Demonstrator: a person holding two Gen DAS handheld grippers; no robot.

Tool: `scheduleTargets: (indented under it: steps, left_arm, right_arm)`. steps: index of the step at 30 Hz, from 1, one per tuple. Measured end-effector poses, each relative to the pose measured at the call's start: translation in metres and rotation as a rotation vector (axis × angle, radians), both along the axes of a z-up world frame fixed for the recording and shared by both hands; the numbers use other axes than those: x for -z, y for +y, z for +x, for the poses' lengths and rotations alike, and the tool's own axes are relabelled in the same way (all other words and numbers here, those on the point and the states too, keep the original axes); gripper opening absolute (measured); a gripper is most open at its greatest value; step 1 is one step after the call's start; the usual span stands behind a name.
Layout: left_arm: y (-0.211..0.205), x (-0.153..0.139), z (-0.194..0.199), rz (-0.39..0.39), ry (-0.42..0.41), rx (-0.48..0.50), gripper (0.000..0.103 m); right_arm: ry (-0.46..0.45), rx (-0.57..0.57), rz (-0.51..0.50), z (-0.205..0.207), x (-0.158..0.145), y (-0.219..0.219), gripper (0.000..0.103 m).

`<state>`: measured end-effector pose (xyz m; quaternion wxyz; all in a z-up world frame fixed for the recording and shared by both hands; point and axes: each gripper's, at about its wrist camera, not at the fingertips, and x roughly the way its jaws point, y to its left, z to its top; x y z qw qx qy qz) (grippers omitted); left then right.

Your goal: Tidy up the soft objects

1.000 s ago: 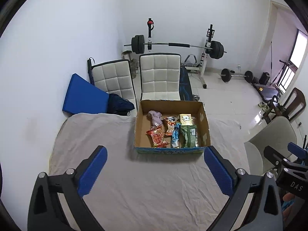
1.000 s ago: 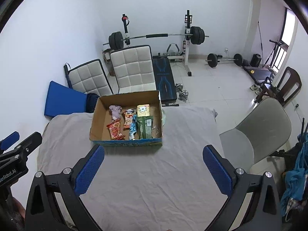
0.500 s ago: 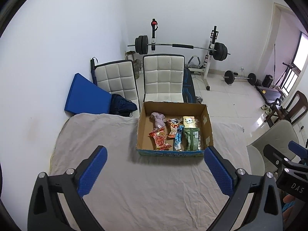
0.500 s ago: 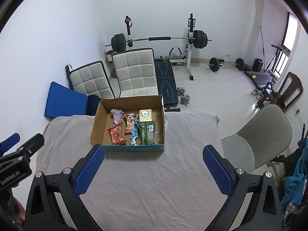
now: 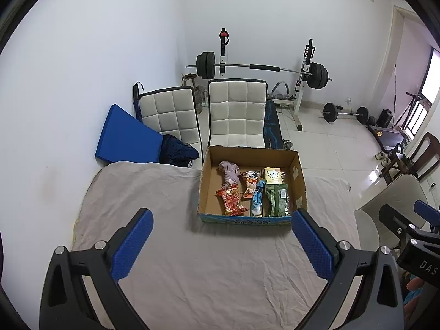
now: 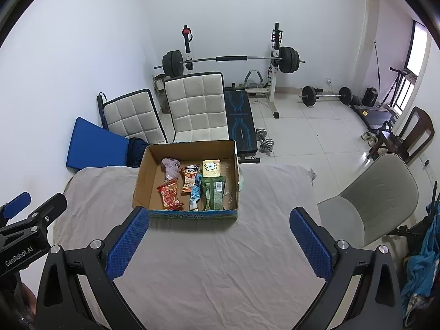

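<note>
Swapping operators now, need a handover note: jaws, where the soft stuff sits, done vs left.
Left gripper: jaws wide open, empty, above the cloth-covered table.
Right gripper: the same, open and empty.
Cardboard box sits mid-table, ahead of both. Inside: purple cloth, red snack bag, cartoon snack bag, blue pouch, green pack, yellow pack.
Done: nothing visibly sorted; nothing lies outside the box.
Left: everything, starting with a first grasp.

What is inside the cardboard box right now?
The cardboard box holds a pinkish cloth, a red packet, a cartoon snack bag, a blue sachet, a yellow pack and a green pack. Anything beneath them is hidden.
</note>
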<state>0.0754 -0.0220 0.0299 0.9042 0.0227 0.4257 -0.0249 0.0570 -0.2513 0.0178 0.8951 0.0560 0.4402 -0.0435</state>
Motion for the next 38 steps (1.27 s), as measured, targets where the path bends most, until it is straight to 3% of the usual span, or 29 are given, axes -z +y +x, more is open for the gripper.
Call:
scheduleTargets:
  steps: [38]
  left_arm:
    - [-0.0026,0.0019,-0.0079,-0.012,0.012,0.001,0.103]
  right_arm:
    - [0.002,-0.015,-0.004,0.0033,0.0009,0.0027,0.103]
